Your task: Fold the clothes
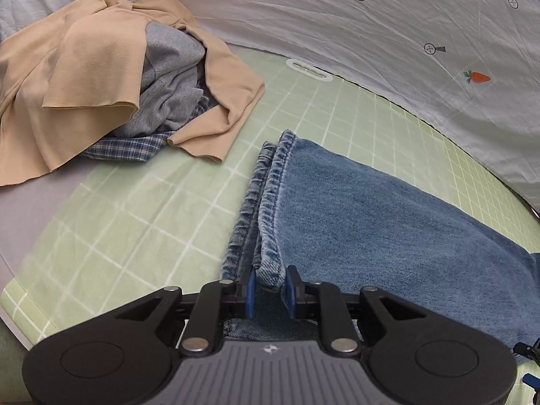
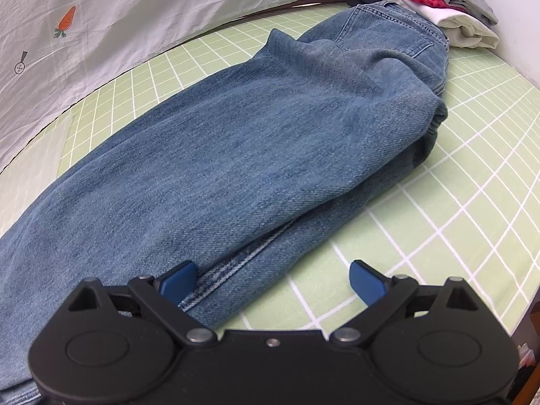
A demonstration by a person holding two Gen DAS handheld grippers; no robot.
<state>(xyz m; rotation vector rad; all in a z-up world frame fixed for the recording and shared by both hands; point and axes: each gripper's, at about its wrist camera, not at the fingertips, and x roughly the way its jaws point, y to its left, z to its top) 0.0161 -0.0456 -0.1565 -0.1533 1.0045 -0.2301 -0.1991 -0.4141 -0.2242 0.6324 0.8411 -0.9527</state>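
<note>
Your green grid mat (image 1: 141, 209) covers the work surface, with a white printed sheet (image 1: 388, 27) behind it carrying arrows, crossed circles and a small carrot.

Jeans (image 2: 256, 135) lie lengthwise on the mat, legs stacked one on the other. In the right wrist view the waistband and back pocket sit at the far end, touching a stack of folded clothes (image 2: 435, 3): white, red striped and grey.

In the left wrist view the leg hems (image 1: 270, 182) point away from you, near a loose pile of clothes (image 1: 111, 77) at the far left of the mat: tan top draped over a grey garment, blue checked fabric underneath.

Your left hand-held gripper (image 1: 270, 292) has its blue pads close together, pinching the corner of the hem of the jeans between them.

Your right hand-held gripper (image 2: 273, 283) is spread wide. Its left pad rests on the denim beside the side seam; its right pad hangs over bare mat, clear of the jeans. Nothing is pinched there.
</note>
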